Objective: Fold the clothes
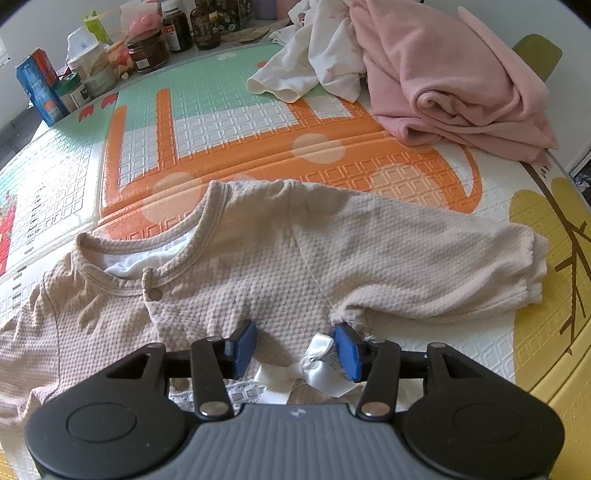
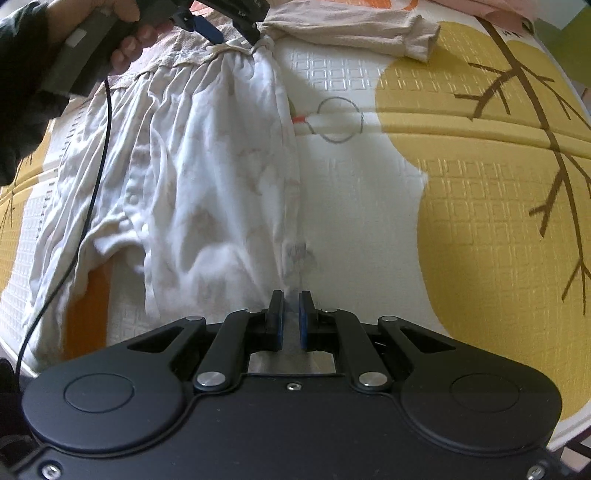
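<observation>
Beige dress (image 1: 258, 266) under parted left tongs (image 1: 297, 350), right tongs (image 2: 291, 319) pinching hem

- No text, brand or number reads clearly in either view.
- The bottles and jars (image 1: 177, 26) at the table's far edge carry labels too small and blurred to read.
- The blue carton (image 1: 38, 86) bears printing that stays illegible.
- A faint grey mark on the white skirt hem (image 2: 299, 254) cannot be made out.

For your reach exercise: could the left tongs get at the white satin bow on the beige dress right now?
Probably yes: the left tongs are open right above the white satin bow, with nothing between.
</observation>
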Demonstrator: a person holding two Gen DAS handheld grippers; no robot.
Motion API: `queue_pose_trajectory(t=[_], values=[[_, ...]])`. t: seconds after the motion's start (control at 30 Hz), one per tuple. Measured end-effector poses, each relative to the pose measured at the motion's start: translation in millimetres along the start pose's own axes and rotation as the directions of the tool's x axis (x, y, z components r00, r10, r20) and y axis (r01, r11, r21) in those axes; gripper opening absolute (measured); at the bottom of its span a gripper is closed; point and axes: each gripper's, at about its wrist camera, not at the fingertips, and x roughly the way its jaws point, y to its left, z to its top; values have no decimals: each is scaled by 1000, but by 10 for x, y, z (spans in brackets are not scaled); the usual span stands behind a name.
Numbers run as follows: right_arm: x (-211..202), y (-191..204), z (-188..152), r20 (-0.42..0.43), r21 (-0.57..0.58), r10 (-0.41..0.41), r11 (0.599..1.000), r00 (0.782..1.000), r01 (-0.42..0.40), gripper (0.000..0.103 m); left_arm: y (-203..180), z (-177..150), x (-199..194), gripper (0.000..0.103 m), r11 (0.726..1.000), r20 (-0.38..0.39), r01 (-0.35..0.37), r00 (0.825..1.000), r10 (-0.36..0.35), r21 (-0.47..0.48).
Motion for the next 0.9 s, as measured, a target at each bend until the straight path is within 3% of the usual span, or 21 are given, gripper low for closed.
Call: queue_pose_trajectory(t=[0.3, 0.53, 0.63, 0.77, 0.9], values=[[-108, -52, -220, -7, 18, 6, 1000, 1000, -6, 6, -3, -4, 7, 57, 1000, 4, -19, 1000, 19, 6], [-178, -42, -380, -10, 6, -12, 1000, 1000, 12, 6, 8, 2, 21, 67, 999, 6, -37, 999, 37, 5], [-197, -63, -465, -14, 18, -5, 1000, 1000, 5, 6, 24, -2, 3, 65, 1000, 11, -24, 1000, 24, 2], [-328, -111, -471, 8, 52, -6, 999, 1000, 5, 6, 25, -6, -139, 51, 1000, 37, 2, 999, -2, -5], [-533, -126, -449, 53, 65, -1, 998, 999, -2, 7, 16, -6, -345, 50, 999, 72, 33, 997, -32, -14]])
